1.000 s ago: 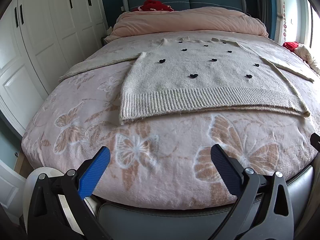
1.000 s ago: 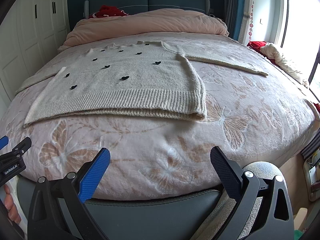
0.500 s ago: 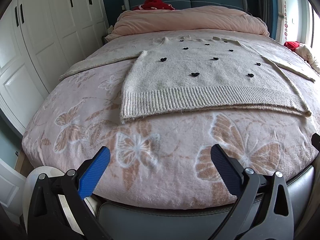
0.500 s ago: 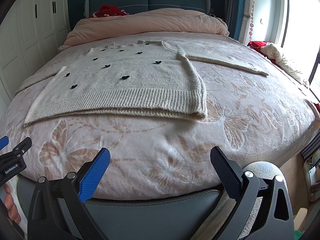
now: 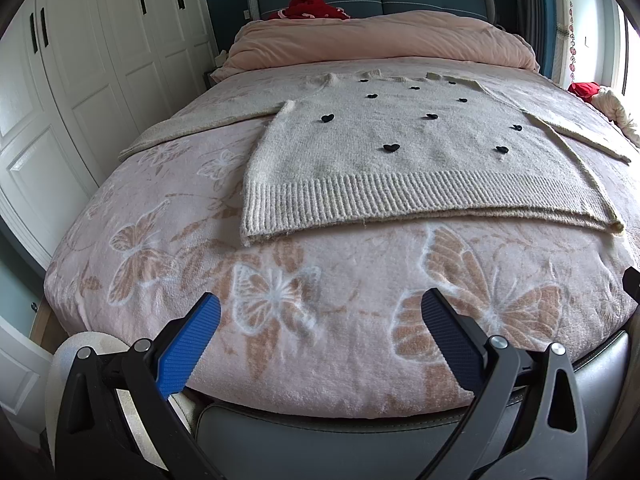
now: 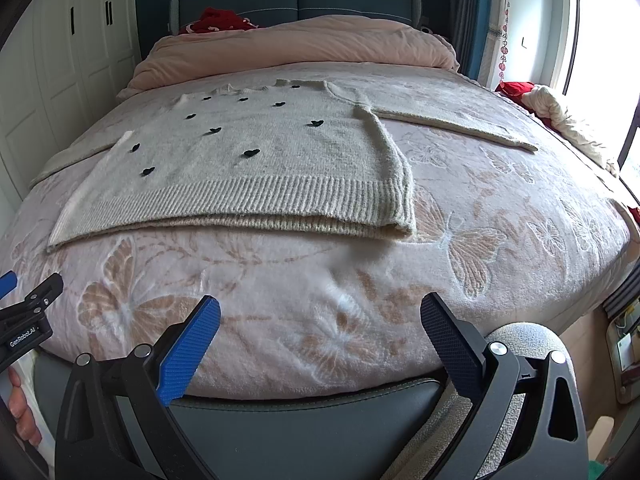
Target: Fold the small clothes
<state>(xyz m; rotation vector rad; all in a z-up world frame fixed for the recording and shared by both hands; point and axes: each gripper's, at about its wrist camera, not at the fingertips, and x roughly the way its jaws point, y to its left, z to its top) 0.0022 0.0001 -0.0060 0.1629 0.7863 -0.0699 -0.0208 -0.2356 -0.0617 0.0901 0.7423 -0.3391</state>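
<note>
A cream knit sweater with small black hearts lies flat on the bed, ribbed hem toward me and both sleeves spread out to the sides. It also shows in the right wrist view. My left gripper is open and empty, over the foot of the bed, short of the hem's left part. My right gripper is open and empty, short of the hem's right part. The left gripper's body shows at the left edge of the right wrist view.
The bed carries a pink butterfly blanket and a bunched pink duvet by the headboard. White wardrobes stand on the left. A heap of cloth lies by the window on the right. A grey bed frame runs below.
Both views have shifted slightly: the sweater sits a little higher and smaller in the frames. The grippers stay open and the sweater has not moved.
</note>
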